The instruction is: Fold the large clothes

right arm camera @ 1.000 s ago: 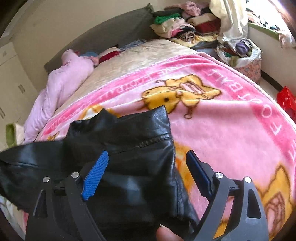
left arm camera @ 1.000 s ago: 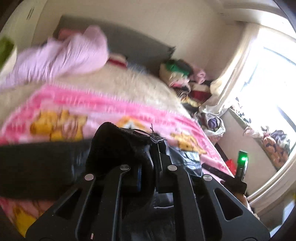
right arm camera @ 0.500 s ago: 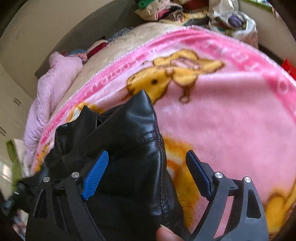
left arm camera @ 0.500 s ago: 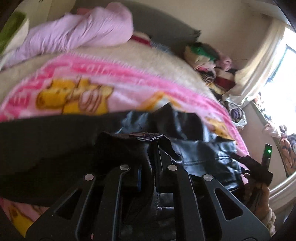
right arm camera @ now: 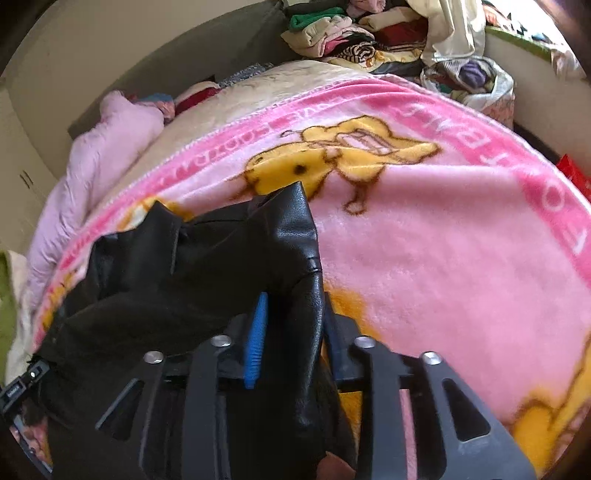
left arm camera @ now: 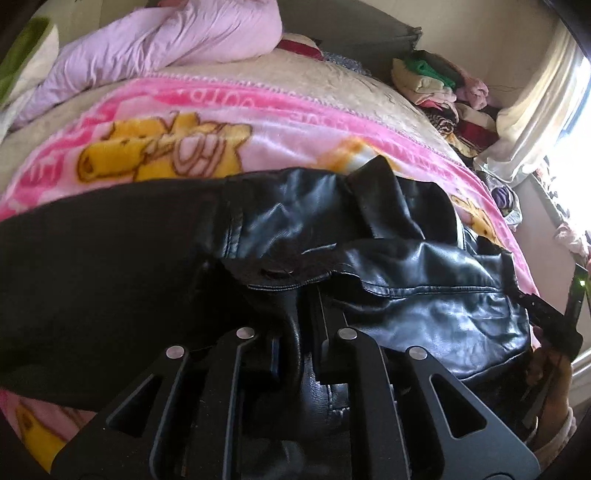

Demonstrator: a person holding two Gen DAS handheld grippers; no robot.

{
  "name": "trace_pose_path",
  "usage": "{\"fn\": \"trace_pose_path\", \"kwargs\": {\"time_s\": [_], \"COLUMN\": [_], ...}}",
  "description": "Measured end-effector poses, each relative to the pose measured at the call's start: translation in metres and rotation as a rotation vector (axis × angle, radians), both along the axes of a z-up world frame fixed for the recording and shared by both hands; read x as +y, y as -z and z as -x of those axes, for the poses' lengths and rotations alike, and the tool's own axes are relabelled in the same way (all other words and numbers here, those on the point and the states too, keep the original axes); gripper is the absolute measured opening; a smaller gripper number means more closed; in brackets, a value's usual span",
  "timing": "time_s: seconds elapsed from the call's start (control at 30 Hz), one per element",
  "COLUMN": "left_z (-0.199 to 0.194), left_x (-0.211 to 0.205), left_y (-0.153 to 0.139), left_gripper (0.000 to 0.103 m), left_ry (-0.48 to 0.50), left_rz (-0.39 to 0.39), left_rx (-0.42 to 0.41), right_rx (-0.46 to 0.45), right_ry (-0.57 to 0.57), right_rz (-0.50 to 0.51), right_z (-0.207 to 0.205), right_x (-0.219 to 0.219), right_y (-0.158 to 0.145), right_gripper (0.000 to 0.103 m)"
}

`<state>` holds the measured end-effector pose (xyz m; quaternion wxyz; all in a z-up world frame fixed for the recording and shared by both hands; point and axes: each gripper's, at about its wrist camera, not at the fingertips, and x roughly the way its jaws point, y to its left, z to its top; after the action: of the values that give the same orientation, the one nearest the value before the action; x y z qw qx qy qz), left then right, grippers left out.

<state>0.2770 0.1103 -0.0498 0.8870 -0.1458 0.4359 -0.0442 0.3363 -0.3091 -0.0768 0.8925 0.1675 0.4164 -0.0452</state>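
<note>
A black leather jacket [left arm camera: 424, 295] lies bunched on the pink cartoon blanket [left arm camera: 295, 122]. In the left wrist view my left gripper [left arm camera: 299, 354] is shut on a fold of it, its jaws just starting to ease apart with the leather still pinched between them. In the right wrist view the jacket [right arm camera: 207, 266] rises to a pointed corner. My right gripper [right arm camera: 293, 339] is closing on the jacket's right edge; the blue pad [right arm camera: 255, 339] and the dark pad press the fold from both sides. The right gripper's body, with its green light [left arm camera: 580, 280], shows at the left view's right edge.
A lilac duvet [left arm camera: 177, 40] is heaped at the head of the bed by the grey headboard [right arm camera: 207, 51]. Stacked clothes [right arm camera: 340, 33] and a full bag [right arm camera: 476, 81] stand beyond the far corner. A bright window with a curtain [left arm camera: 535, 122] is on the right.
The left gripper has come down toward the bed with the jacket, which now lies spread in front of it. The right jaws have gone from wide apart to closed on the jacket's edge.
</note>
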Motion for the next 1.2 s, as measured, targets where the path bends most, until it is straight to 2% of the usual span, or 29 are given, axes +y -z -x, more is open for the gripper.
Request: {"fn": "trace_pose_path", "kwargs": {"time_s": [0.1,0.17,0.23,0.33,0.5,0.57,0.6,0.63,0.67,0.77,0.87,0.9,0.93,0.97,1.0,1.1,1.2], "left_z": [0.002,0.005,0.006,0.012,0.026,0.032,0.034,0.037,0.04,0.043,0.047,0.048,0.048,0.046,0.045,0.042,0.043], "left_x": [0.001,-0.001,-0.002,-0.003,-0.011,-0.016,-0.017,-0.018,-0.018,-0.014,-0.012,-0.012,-0.014,-0.017,-0.02,-0.034,-0.038], "left_y": [-0.006,-0.011,-0.017,-0.025,-0.042,-0.05,-0.053,-0.055,-0.058,-0.06,-0.06,-0.058,-0.055,-0.049,-0.043,-0.018,0.001], "left_gripper": [0.012,0.017,0.02,0.022,0.024,0.029,0.036,0.047,0.052,0.054,0.05,0.037,0.028,0.014,0.005,0.004,0.004], "left_ry": [-0.003,-0.009,-0.012,-0.025,-0.034,-0.031,-0.031,-0.036,-0.042,-0.052,-0.059,-0.049,-0.036,-0.018,-0.005,0.033,0.035], "left_rz": [-0.014,-0.028,-0.042,-0.05,-0.107,-0.135,-0.146,-0.161,-0.173,-0.161,-0.128,-0.104,-0.081,-0.063,-0.063,-0.092,-0.111], "left_rx": [-0.001,-0.009,-0.016,-0.023,-0.056,-0.075,-0.082,-0.095,-0.112,-0.117,-0.106,-0.092,-0.078,-0.052,-0.027,0.068,0.124], "right_rx": [-0.017,-0.056,-0.089,-0.136,-0.155,-0.151,-0.149,-0.147,-0.143,-0.119,-0.087,-0.069,-0.05,-0.041,-0.027,0.014,0.059], "right_ry": [-0.001,-0.01,-0.023,-0.075,-0.184,-0.222,-0.238,-0.252,-0.267,-0.305,-0.321,-0.329,-0.331,-0.33,-0.329,-0.313,-0.284], "right_rz": [0.028,0.051,0.071,0.085,0.118,0.119,0.117,0.114,0.111,0.107,0.102,0.104,0.109,0.111,0.111,0.099,0.098], "right_z": [0.012,0.025,0.035,0.053,0.07,0.073,0.074,0.075,0.075,0.075,0.073,0.073,0.072,0.072,0.072,0.074,0.074], "right_x": [-0.005,-0.007,-0.004,0.006,0.037,0.051,0.056,0.062,0.067,0.085,0.093,0.096,0.098,0.099,0.099,0.096,0.09], "right_y": [-0.012,-0.027,-0.04,-0.059,-0.072,-0.074,-0.074,-0.074,-0.073,-0.068,-0.061,-0.056,-0.052,-0.049,-0.045,-0.033,-0.022], "right_gripper": [0.039,0.046,0.049,0.05,0.052,0.054,0.054,0.055,0.056,0.058,0.058,0.058,0.058,0.058,0.058,0.058,0.058]}}
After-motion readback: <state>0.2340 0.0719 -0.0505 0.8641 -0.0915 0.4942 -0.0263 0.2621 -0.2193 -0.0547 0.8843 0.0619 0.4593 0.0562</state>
